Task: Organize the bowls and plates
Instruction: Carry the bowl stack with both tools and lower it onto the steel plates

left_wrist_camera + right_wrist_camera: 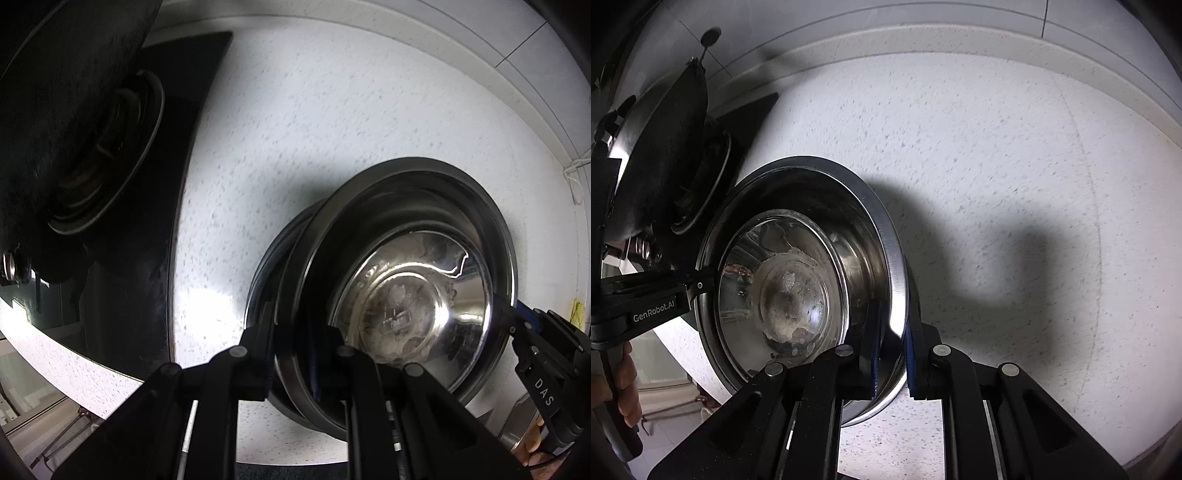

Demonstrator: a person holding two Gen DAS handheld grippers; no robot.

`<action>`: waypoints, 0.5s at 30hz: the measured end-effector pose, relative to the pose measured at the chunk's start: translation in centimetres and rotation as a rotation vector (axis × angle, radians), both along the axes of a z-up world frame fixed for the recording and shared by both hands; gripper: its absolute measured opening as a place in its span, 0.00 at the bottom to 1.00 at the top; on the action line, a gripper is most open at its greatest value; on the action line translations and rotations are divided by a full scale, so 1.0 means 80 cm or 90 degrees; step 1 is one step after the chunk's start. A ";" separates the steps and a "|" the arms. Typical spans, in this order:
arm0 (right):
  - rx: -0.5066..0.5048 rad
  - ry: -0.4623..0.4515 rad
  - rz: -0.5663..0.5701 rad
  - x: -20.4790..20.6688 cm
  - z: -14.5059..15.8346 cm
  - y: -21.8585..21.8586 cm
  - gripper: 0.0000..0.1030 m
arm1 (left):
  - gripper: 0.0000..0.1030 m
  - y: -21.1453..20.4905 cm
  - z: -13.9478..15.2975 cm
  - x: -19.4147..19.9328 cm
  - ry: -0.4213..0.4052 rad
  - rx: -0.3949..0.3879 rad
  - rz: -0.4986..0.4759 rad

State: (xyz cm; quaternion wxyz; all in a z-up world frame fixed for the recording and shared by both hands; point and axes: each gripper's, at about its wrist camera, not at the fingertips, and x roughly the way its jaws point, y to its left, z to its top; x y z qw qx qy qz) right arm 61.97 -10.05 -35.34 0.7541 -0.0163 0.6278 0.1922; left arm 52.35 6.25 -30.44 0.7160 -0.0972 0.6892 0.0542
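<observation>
Speckled counter (332, 122); steel bowl (410, 291) inside basin (424, 177)

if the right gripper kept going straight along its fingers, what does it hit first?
The right gripper is already clamped on the steel bowl rim, so the bowl blocks it; past that, probably the speckled countertop. Depth unclear.

Left wrist view looking steeply down along its tool (295, 354), close over the worktop (314, 129), right wrist view likewise from the opposite side, both sharing 1 steel bowl (410, 295), stove (122, 155)

Kitchen: speckled countertop (997, 166), black gas stove (155, 184), tiled wall (886, 14).
</observation>
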 end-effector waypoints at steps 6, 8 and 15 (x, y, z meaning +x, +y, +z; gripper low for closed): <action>-0.008 0.002 0.004 0.003 -0.011 0.006 0.10 | 0.14 0.000 -0.009 -0.009 0.000 0.001 -0.001; -0.010 -0.001 0.002 0.002 -0.010 0.007 0.10 | 0.14 0.001 -0.014 -0.010 -0.003 -0.001 -0.004; -0.018 -0.008 -0.003 -0.008 -0.010 0.009 0.10 | 0.14 0.008 -0.008 -0.025 -0.014 -0.004 -0.017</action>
